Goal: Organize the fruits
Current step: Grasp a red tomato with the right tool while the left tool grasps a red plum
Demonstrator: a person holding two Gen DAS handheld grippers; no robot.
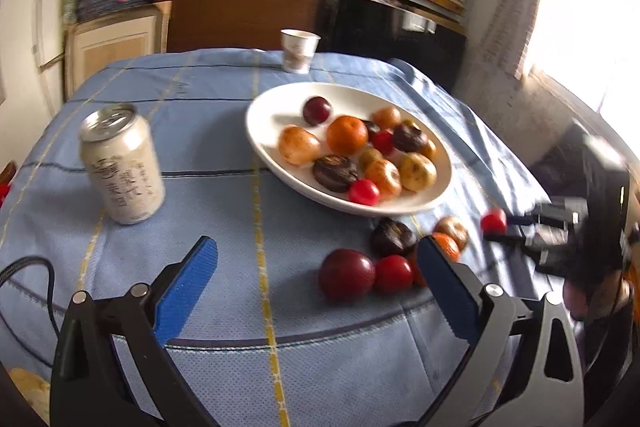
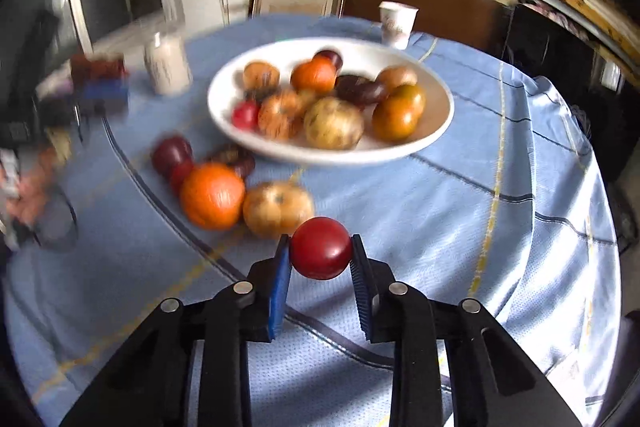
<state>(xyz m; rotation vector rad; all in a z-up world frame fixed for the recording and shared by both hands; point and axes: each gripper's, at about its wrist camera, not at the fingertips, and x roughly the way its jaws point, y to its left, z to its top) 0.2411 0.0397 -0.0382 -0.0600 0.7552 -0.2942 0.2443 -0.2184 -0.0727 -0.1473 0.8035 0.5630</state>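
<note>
A white plate (image 1: 264, 115) holds several fruits on the blue tablecloth; it also shows in the right wrist view (image 2: 224, 87). My right gripper (image 2: 321, 254) is shut on a small red fruit (image 2: 321, 247), held above the cloth short of the plate; in the left wrist view it (image 1: 495, 227) shows at the right with that fruit (image 1: 493, 220). My left gripper (image 1: 316, 259) is open and empty, above the cloth. Loose on the cloth lie a dark red plum (image 1: 346, 274), a red fruit (image 1: 393, 273), a dark fruit (image 1: 393, 237), an orange (image 2: 212, 195) and a yellowish fruit (image 2: 278, 209).
A white drink can (image 1: 122, 165) stands left of the plate. A paper cup (image 1: 299, 50) stands at the table's far edge. Shelves of stacked boards are behind the table. A bright window is at the right. The cloth drops off at the table's right edge (image 2: 592, 227).
</note>
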